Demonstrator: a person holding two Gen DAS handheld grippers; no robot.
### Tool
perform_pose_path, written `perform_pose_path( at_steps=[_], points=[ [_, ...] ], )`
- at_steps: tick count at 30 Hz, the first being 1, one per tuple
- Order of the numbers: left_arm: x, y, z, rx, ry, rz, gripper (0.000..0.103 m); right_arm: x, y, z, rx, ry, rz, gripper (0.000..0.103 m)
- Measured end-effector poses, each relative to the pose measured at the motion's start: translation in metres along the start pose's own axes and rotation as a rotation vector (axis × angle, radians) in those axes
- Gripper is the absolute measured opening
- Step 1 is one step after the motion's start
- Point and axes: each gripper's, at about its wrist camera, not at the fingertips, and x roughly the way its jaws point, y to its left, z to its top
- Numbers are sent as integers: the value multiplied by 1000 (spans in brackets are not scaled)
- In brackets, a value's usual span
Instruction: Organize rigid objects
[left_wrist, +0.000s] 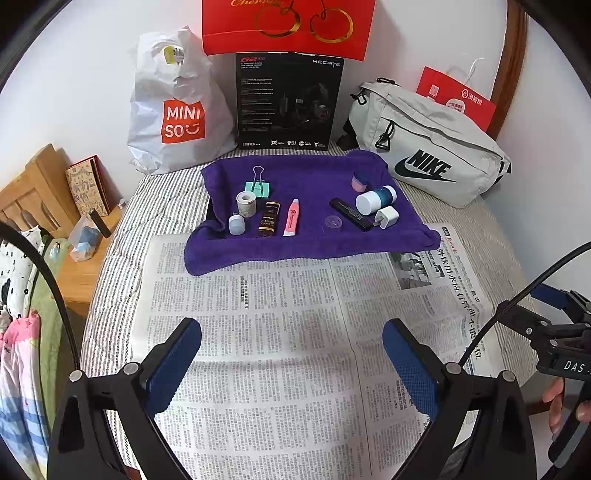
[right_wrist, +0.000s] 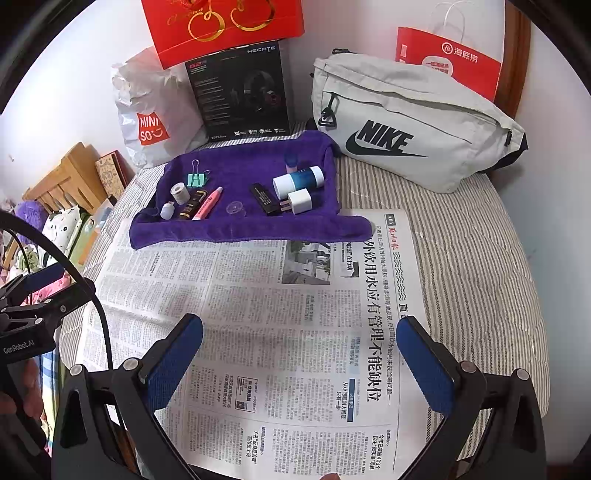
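Nearest us, our left hand-held gripper (left_wrist: 291, 365) and right hand-held gripper (right_wrist: 303, 363) hang spread wide and empty above the open newspaper (left_wrist: 280, 332) on the striped bed (right_wrist: 461, 258). Beyond, the purple towel (left_wrist: 310, 242) carries two clusters: a mint binder clip (left_wrist: 258, 186), white tape roll (left_wrist: 246, 203) and pink tube (left_wrist: 291, 218) left; a black stick (left_wrist: 349, 213), white-and-teal bottle (left_wrist: 376, 197) and white charger plug (left_wrist: 386, 217) right. These could be sorted already or awaiting sorting. For any grasp, we'd judge it best to come in low and square across an object's narrow side.
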Motion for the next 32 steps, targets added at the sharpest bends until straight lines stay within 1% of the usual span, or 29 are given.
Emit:
perform_pose_path(
  at_steps=[11, 32],
  points=[
    [0, 4, 0, -1, 1, -3, 100, -1, -1, -1, 3, -2, -2, 103],
    [2, 1, 4, 6, -3, 1, 100, -3, -2, -2, 9, -2, -3, 103]
  ],
)
